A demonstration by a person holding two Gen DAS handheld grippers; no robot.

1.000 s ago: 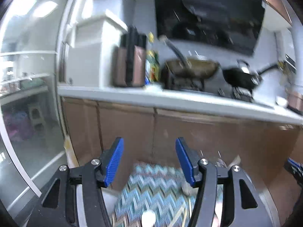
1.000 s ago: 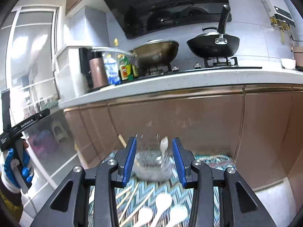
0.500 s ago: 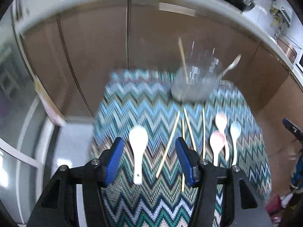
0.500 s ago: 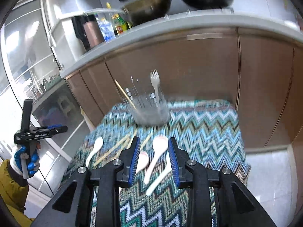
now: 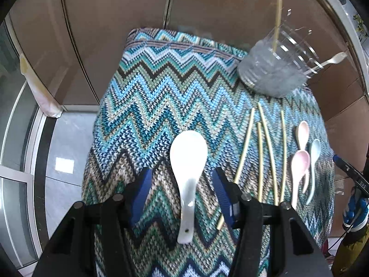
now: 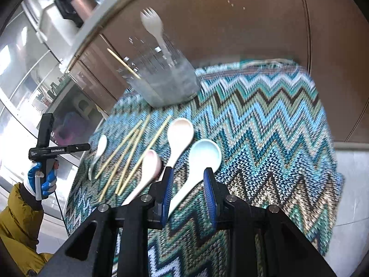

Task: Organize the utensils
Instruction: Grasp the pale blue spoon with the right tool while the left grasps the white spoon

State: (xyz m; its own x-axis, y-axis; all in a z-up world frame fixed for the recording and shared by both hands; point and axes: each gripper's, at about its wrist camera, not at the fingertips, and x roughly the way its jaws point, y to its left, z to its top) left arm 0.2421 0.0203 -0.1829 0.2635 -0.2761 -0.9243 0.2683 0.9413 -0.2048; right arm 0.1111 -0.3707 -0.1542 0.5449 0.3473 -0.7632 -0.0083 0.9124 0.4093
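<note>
A white ceramic spoon [image 5: 188, 161] lies on the zigzag cloth [image 5: 161, 92], its handle between the jaws of my open left gripper [image 5: 182, 189]. Several chopsticks [image 5: 265, 147] lie to its right, then two pink spoons [image 5: 298, 168] and a pale blue spoon [image 5: 314, 159]. A clear holder [image 5: 272, 73] at the far right holds one chopstick and a white fork. My right gripper [image 6: 188, 191] is open above the pale blue spoon [image 6: 203, 159], its handle between the jaws. Pink spoons [image 6: 177, 136], the chopsticks [image 6: 129, 157], the white spoon [image 6: 99, 150] and the holder [image 6: 166, 80] show there too.
The cloth covers a small table standing against brown cabinet doors [image 5: 115, 23]. Tiled floor [image 5: 62, 150] and a glass sliding door lie to the left. The left hand-held gripper and gloved hand [image 6: 43, 161] show at the left of the right wrist view.
Both grippers tilted down from the kitchen counter to the table and came closer. The left now straddles the white spoon's handle, the right the pale blue spoon's handle.
</note>
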